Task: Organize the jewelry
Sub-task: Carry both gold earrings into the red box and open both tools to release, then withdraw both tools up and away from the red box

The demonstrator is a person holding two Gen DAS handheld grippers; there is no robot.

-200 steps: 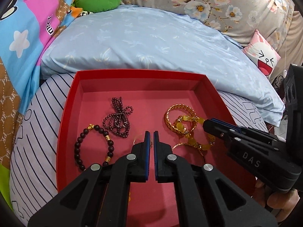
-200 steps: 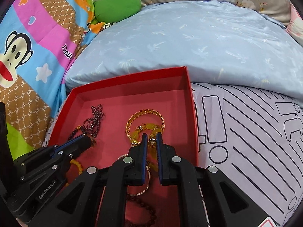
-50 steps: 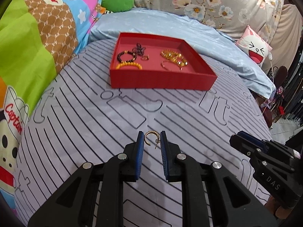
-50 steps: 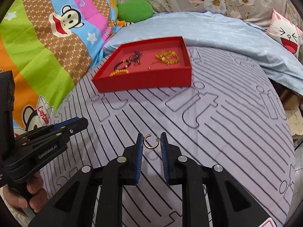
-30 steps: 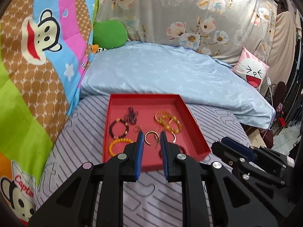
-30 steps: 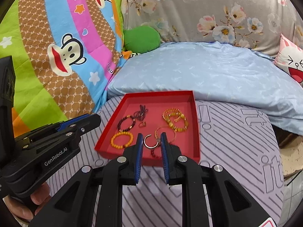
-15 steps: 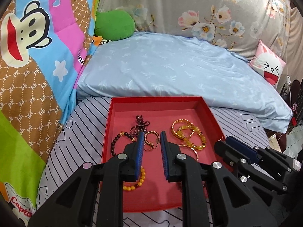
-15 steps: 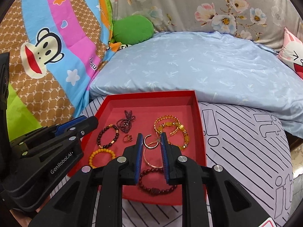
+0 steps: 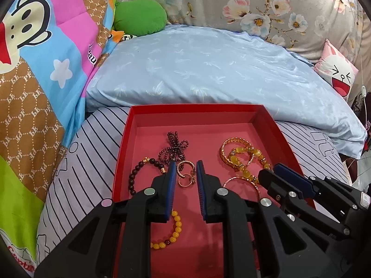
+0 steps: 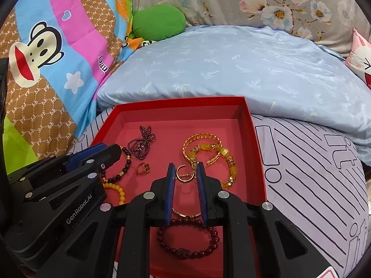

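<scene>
Both tools hang over a red tray (image 9: 285, 136) that rests on a striped bed cover (image 10: 313, 162), in front of a pale blue pillow (image 9: 208, 69).

Left tool (image 9: 184, 169): clenched on a small gold hoop earring (image 9: 185, 165). The earring sits between the blue pads (image 9: 171, 178), at the tips, above the tray floor. A gold ring (image 9: 185, 181) lies on the tray floor just below it.

Right tool (image 10: 185, 170): clenched on a second gold hoop earring (image 10: 183, 173), held the same way at the tips of the pads, over the tray's middle.

Tray contents, as seen in the right wrist view:
- a bunched string of dark red beads (image 10: 142, 144) toward the far left;
- a dark bead bracelet (image 10: 123, 164) beside the left tool's tip;
- a yellow bead bracelet (image 10: 118, 191) nearer the front left;
- a gold chain bracelet (image 10: 200, 143) and a yellow stone bracelet (image 10: 229, 164), overlapping on the right;
- a thin gold bangle (image 10: 186, 213), partly hidden by the right tool;
- a dark red bead bracelet (image 10: 187, 243) at the front.

A green cushion (image 9: 139, 19) and a cartoon monkey blanket (image 10: 46, 53) lie to the left. A floral fabric (image 9: 255, 7) stands behind the pillow.
</scene>
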